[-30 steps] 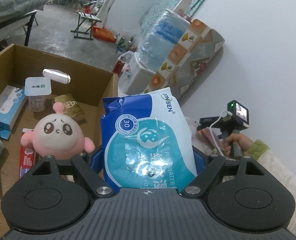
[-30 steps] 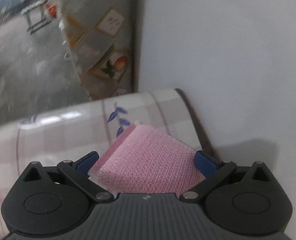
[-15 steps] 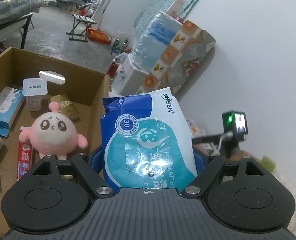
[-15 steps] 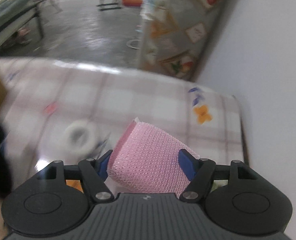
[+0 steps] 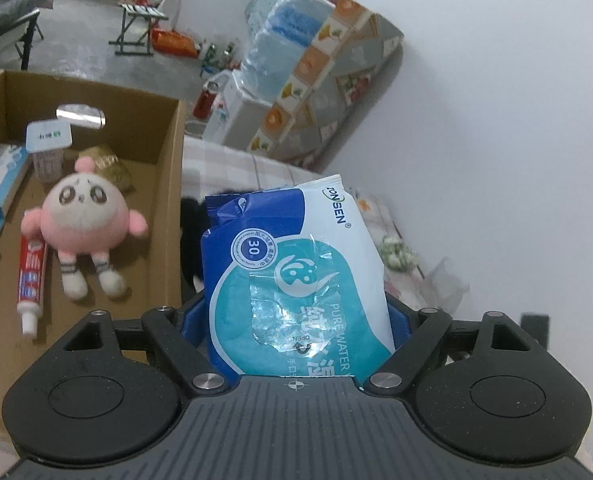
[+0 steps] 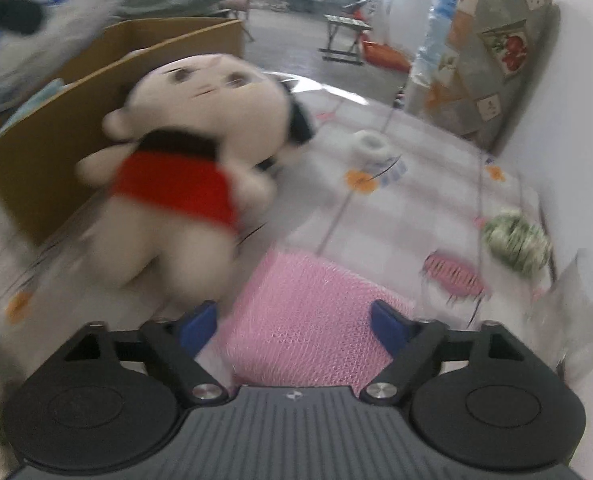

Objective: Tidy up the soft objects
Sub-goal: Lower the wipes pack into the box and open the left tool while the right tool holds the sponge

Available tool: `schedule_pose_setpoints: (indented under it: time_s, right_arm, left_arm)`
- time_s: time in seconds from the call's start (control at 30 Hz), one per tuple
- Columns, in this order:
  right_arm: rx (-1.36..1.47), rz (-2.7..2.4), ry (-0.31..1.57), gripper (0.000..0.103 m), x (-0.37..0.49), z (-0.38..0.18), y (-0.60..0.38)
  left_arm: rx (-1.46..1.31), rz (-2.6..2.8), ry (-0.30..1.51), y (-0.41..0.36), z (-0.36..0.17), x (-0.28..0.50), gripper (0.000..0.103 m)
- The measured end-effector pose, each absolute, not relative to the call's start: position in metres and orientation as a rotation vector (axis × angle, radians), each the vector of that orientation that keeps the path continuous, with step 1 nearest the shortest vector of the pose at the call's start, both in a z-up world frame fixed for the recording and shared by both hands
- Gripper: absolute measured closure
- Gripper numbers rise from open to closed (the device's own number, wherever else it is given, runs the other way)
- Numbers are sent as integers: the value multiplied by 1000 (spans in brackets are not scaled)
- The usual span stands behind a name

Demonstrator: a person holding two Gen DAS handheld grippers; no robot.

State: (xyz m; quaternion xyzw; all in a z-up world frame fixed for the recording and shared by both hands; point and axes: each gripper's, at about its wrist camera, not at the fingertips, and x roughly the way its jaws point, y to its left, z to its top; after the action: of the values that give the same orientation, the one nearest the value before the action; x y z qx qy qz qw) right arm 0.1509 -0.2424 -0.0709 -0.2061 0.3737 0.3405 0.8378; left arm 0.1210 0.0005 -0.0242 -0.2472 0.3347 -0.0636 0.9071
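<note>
My left gripper (image 5: 296,316) is shut on a blue and white wet wipes pack (image 5: 296,276), held up beside the right wall of a cardboard box (image 5: 172,184). A pink plush doll (image 5: 84,216) lies inside the box. My right gripper (image 6: 296,316) is shut on a pink mesh sponge cloth (image 6: 308,320), low over the checked tablecloth (image 6: 416,200). A cream plush doll with a red shirt (image 6: 184,168) lies on the cloth just ahead and left, against the box (image 6: 56,160). The right wrist view is blurred.
The box also holds a toothpaste tube (image 5: 30,280), a tissue box (image 5: 0,176) and a plastic cup (image 5: 48,148). On the table lie a white tape roll (image 6: 370,142), a green-white scrunchie (image 6: 514,240), a pink comb-like item (image 6: 454,276) and a clear bag (image 6: 584,312).
The right gripper swung left and down with the pink cloth, from facing the wall to facing the plush doll and box. The left gripper rose slightly, still holding the wipes.
</note>
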Motion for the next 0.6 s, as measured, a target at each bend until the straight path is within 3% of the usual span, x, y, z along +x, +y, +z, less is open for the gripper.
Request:
schedule_pose_setpoints:
  time_s: [0.13,0.3,0.6]
  right_arm:
    - [-376,702,737,10,130,-63,-259]
    - [-194,611,821,10,157,-63,-281]
    - [-129,655,931,10,182,-91,-275]
  left_arm:
    - [-512,-136,707,-1,-26,113,20]
    - [-513,-118,684,7,-19,98,20]
    - [-534,-61,644,40,-1,68,20]
